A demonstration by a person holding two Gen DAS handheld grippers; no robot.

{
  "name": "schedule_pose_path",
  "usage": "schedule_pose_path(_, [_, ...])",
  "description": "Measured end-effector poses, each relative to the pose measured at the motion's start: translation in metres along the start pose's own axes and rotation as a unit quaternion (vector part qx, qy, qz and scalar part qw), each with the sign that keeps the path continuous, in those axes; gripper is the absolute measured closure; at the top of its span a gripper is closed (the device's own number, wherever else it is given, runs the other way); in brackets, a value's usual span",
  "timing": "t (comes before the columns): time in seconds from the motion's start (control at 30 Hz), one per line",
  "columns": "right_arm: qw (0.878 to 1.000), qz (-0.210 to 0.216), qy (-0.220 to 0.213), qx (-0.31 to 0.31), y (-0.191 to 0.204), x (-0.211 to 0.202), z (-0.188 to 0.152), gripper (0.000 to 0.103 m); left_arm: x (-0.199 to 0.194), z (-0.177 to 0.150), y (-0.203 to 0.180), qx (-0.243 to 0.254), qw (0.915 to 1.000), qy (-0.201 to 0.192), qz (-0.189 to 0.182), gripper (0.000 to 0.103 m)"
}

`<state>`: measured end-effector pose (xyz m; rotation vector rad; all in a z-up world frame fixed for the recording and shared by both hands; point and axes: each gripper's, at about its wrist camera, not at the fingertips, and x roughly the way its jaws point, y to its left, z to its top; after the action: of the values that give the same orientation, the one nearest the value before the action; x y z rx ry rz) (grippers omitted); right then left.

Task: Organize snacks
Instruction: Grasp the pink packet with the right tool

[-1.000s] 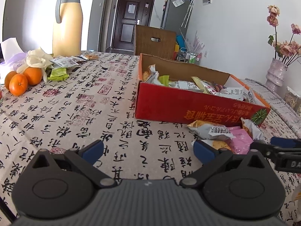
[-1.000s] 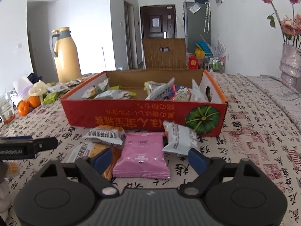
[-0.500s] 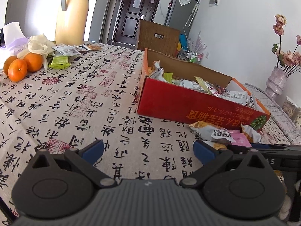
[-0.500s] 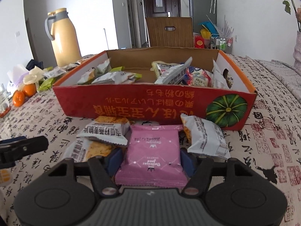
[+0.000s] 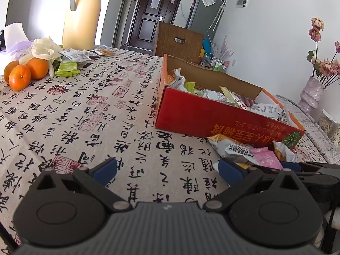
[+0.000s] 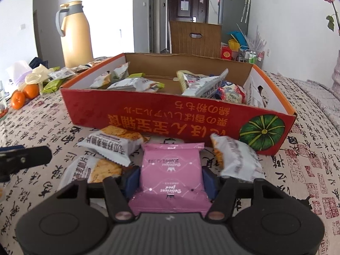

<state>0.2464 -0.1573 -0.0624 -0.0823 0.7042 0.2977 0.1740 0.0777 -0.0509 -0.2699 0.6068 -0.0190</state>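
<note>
Several snacks already lie in the box; four wait near it. Right gripper pinches the pink pack; left gripper spread, idle.

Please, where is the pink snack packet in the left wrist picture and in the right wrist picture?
Left wrist view: pink snack packet at lower right, on the tablecloth in front of the red box.
Right wrist view: low centre, between the right gripper fingers.
Shared landmark: the pumpkin picture on the box's front corner.
</note>
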Motion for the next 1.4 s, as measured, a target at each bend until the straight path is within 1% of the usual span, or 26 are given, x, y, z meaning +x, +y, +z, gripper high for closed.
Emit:
schedule_pose_path(0.1, [1.0, 0.011, -0.012, -0.003, 0.002, -0.008, -0.003, 0.043, 0.0, 0.0, 0.002, -0.005, 1.0, 0.0, 0.001, 0.0])
schedule_pose_path(0.37, [0.998, 0.013, -0.059, -0.001, 0.002, -0.043, -0.01, 0.043, 0.0, 0.001, 0.004, -0.012, 0.9999, -0.001, 0.008, 0.0])
schedule_pose_path(0.6, [0.996, 0.013, -0.091, 0.014, -0.01, -0.072, -0.014, 0.043, -0.005, 0.007, 0.002, -0.017, 0.9994, 0.009, 0.028, 0.0])
schedule_pose_path(0.7, [0.994, 0.008, -0.103, 0.019, -0.018, -0.081, -0.016, 0.043, -0.009, 0.011, -0.003, -0.023, 0.9994, 0.015, 0.022, 0.0])
schedule_pose_path(0.83, [0.993, 0.004, -0.112, 0.032, -0.03, -0.089, -0.02, 0.043, -0.01, 0.015, -0.023, -0.006, 0.9996, 0.019, 0.021, 0.0])
schedule_pose_path(1.07, [0.992, -0.005, -0.117, 0.05, -0.051, -0.095, -0.027, 0.043, 0.004, 0.008, -0.068, 0.024, 0.9983, 0.048, 0.021, 0.0])
schedule_pose_path(1.13, [0.992, -0.008, -0.118, 0.055, -0.057, -0.097, -0.029, 0.043, 0.01, 0.005, -0.079, 0.034, 0.9975, 0.054, 0.029, 0.0])
schedule_pose_path(1.2, [0.991, -0.01, -0.118, 0.06, -0.063, -0.099, -0.033, 0.043, 0.017, 0.003, -0.089, 0.042, 0.9962, 0.062, 0.044, 0.0])
schedule_pose_path(1.4, [0.99, -0.017, -0.117, 0.074, -0.078, -0.101, -0.04, 0.042, 0.034, -0.001, -0.11, 0.057, 0.9927, 0.078, 0.072, 0.0])
